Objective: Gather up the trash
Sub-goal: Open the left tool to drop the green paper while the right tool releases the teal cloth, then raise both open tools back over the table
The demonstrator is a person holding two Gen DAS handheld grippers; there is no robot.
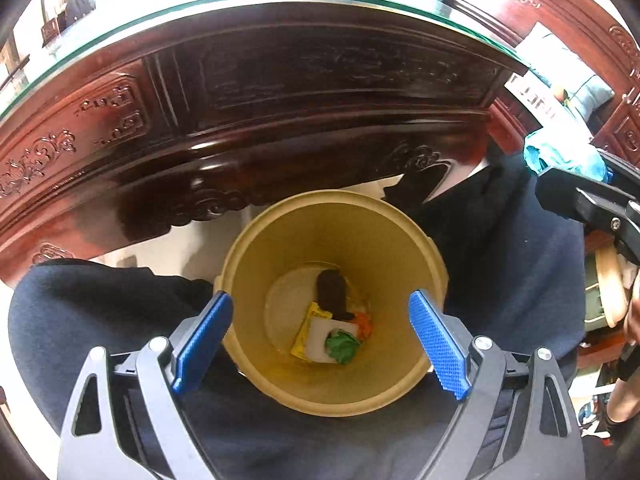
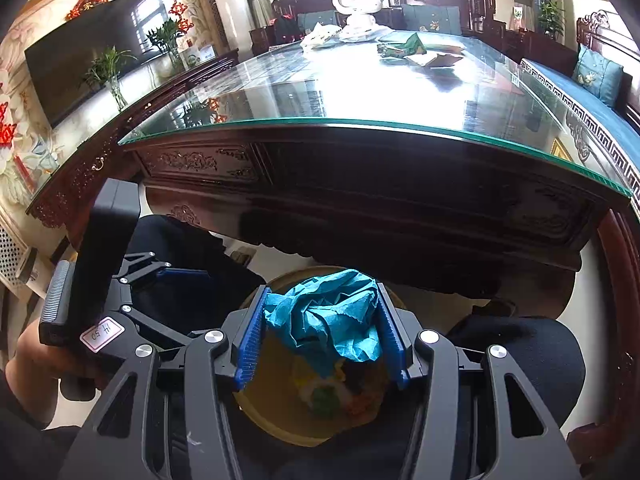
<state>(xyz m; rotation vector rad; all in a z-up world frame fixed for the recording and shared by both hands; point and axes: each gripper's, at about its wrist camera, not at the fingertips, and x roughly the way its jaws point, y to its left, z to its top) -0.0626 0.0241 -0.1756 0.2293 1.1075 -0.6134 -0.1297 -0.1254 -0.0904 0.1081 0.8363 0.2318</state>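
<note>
- Blue-padded jaws of the left gripper (image 1: 320, 344) are standing wide apart with nothing between them, hanging over the mouth of the tan bin (image 1: 400, 240).
- Down at the bin's bottom, a dark brown scrap (image 1: 332, 294), a yellow wrapper (image 1: 306, 330), a white piece (image 1: 320, 336), a green wad (image 1: 342, 346) and an orange bit (image 1: 365, 324) are lying together in a heap.
- Dark-trousered legs (image 1: 100, 320) of a seated person are flanking the bin on both sides, pressing close to its rim.
- Over in the right wrist view, the right gripper (image 2: 320, 336) is standing about half open, its ribbed pads pressing on both sides of a crumpled teal paper towel (image 2: 328, 316).
- That towel is being held above the bin (image 2: 280, 420), whose heap is showing blurred below it.
- In the left wrist view the same towel (image 1: 560, 154) is showing at the right edge, off to the side of the bin's mouth.
- Beyond the bin, a carved dark wooden table (image 2: 360, 184) is carrying a glass top (image 2: 360, 92).
- More litter, a green wrapper (image 2: 412, 46) and a brown paper piece (image 2: 440, 60), is lying on the far part of the glass, well apart from both grippers.
</note>
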